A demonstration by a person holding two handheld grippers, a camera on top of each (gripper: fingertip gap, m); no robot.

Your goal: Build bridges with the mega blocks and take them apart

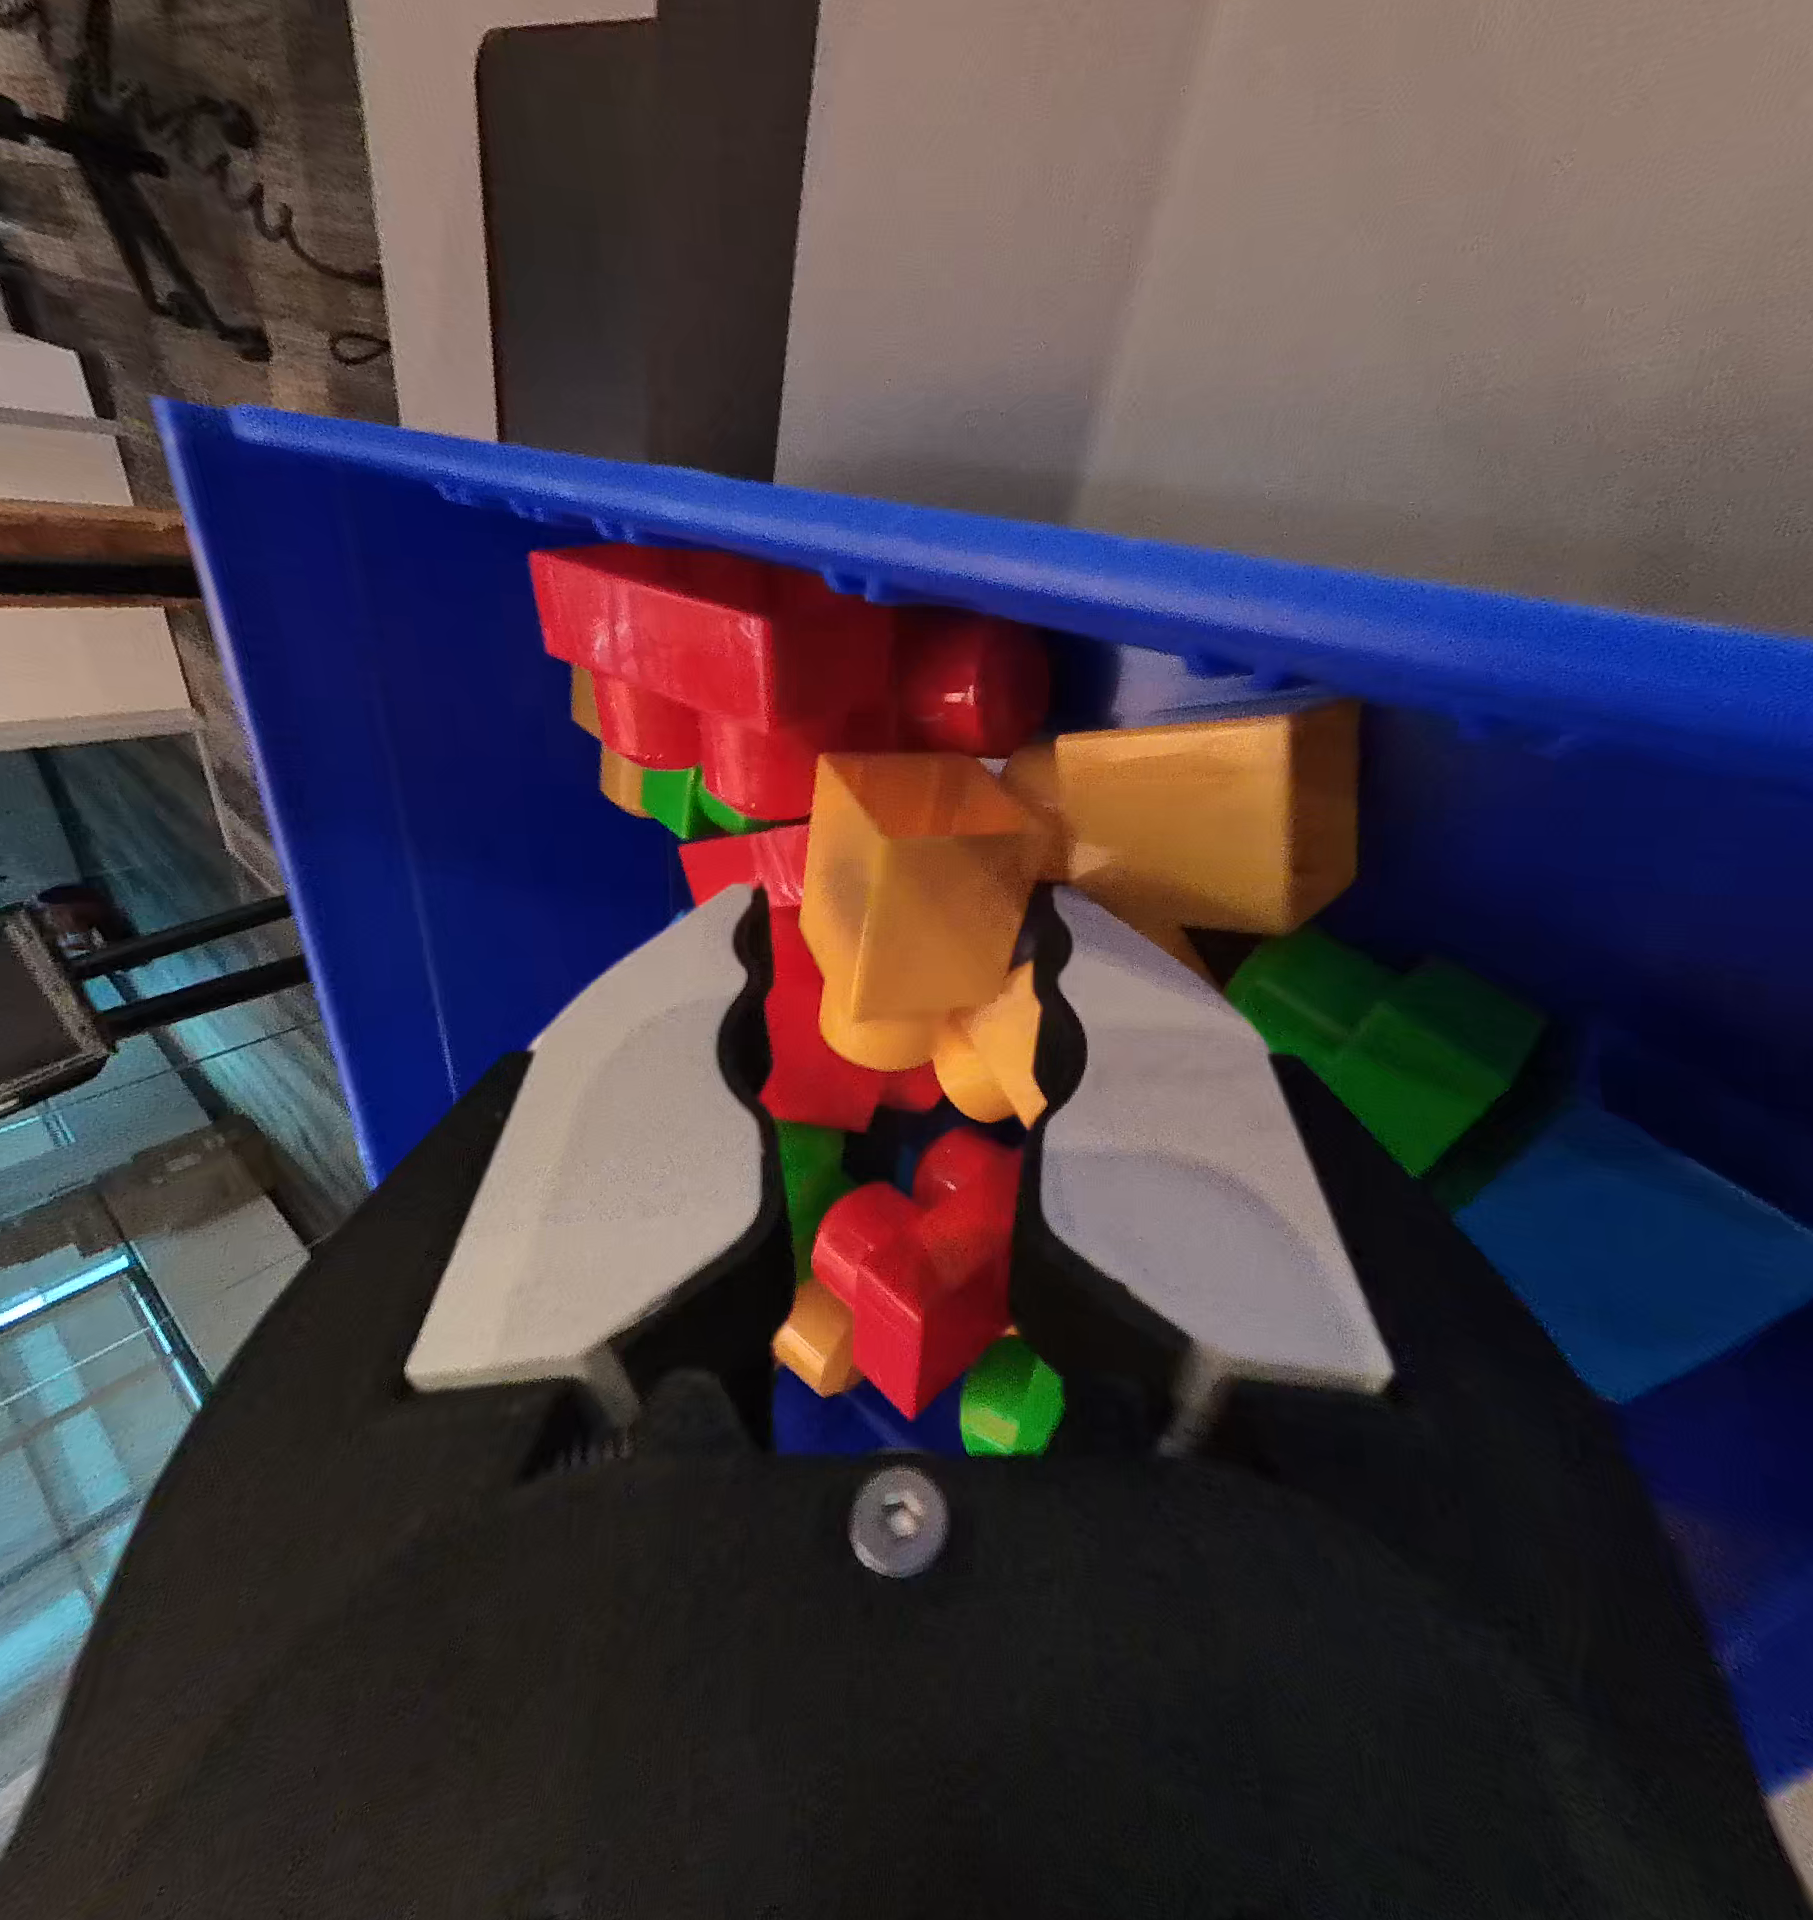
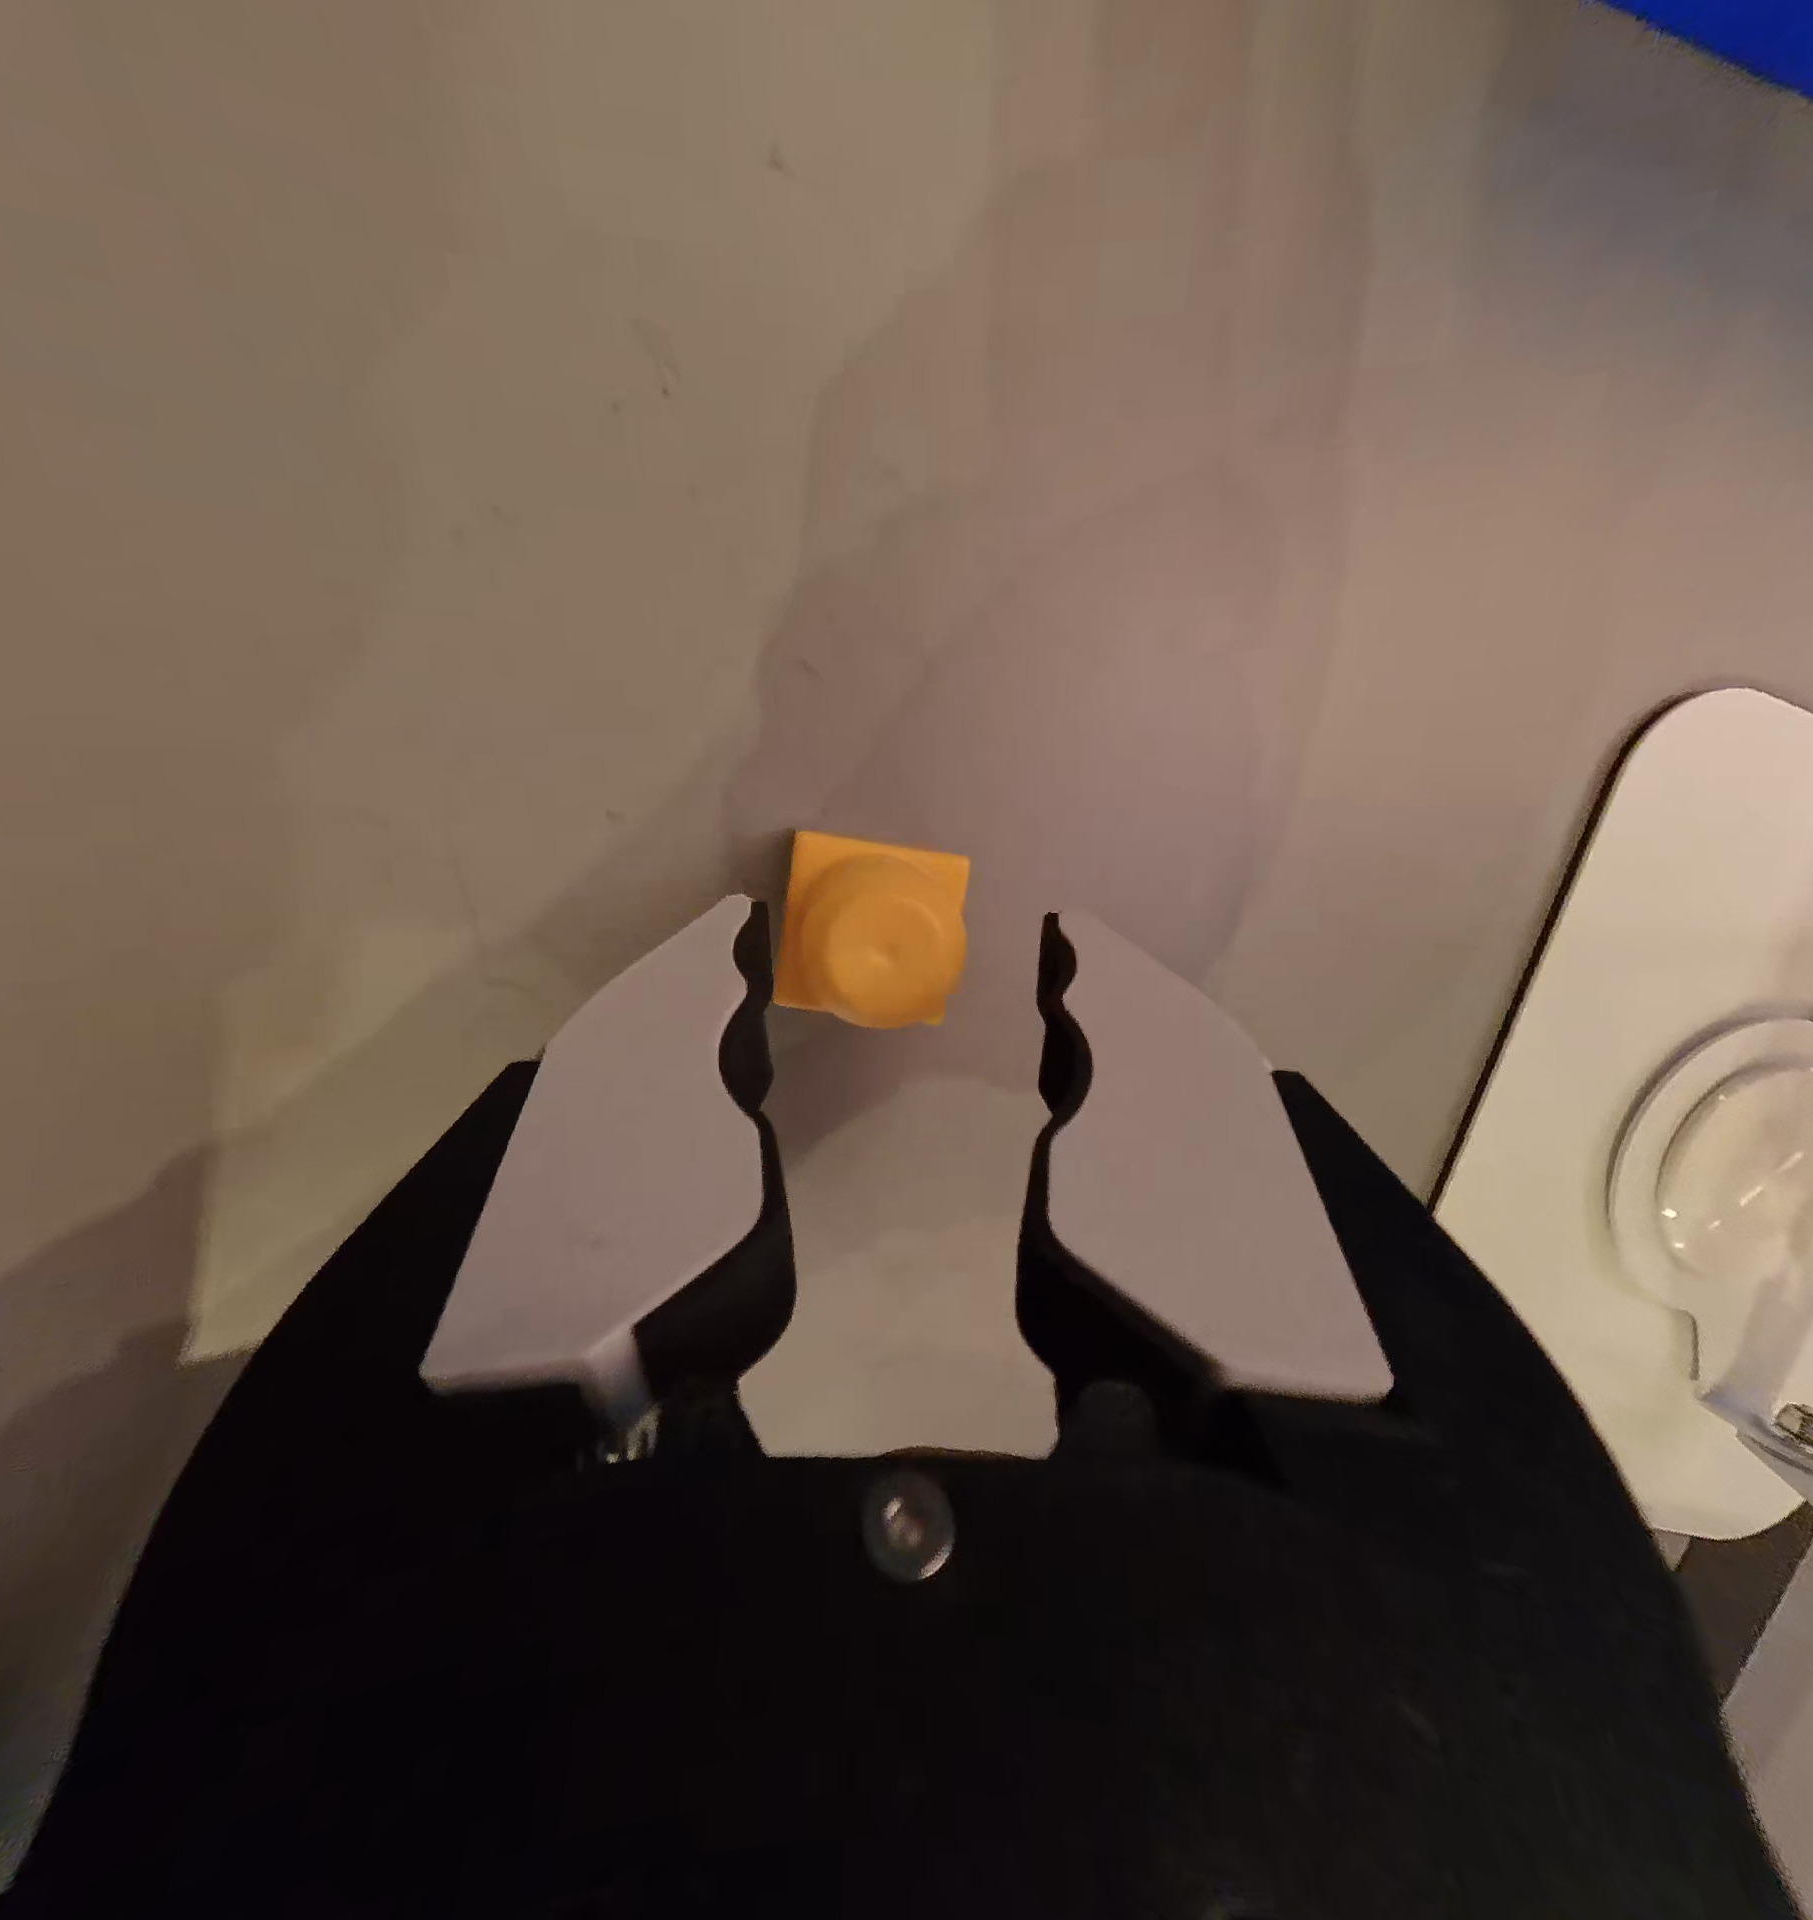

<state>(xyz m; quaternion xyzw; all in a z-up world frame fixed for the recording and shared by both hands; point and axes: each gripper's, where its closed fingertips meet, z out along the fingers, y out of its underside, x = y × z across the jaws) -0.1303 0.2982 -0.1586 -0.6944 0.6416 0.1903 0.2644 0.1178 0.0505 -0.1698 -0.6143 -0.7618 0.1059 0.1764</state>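
Pale grey tabletop (image 2: 362, 520) carries everything. My left gripper (image 1: 902, 914) reaches into the blue bin (image 1: 985, 540), jaws apart around an orange block (image 1: 912, 914), probably choosing it. My right gripper (image 2: 902, 925) stands released; small orange block (image 2: 871, 935) rests between the fingers, touching the left one.

One blue bin (image 1: 362, 727) of mixed blocks, one lone orange block (image 2: 871, 935), one white plate (image 2: 1660, 1143).

A plain off-white wall (image 1: 1401, 260) fills the far right of the left wrist view, with a dark grey flat panel (image 1: 642, 229) standing against it. At the left edge lie pale wooden shelves (image 1: 40, 520) and a teal-lit tiled floor (image 1: 50, 1403). In the right wrist view, a smooth greyish-white table surface (image 2: 466, 468) lies under dim, warm light.
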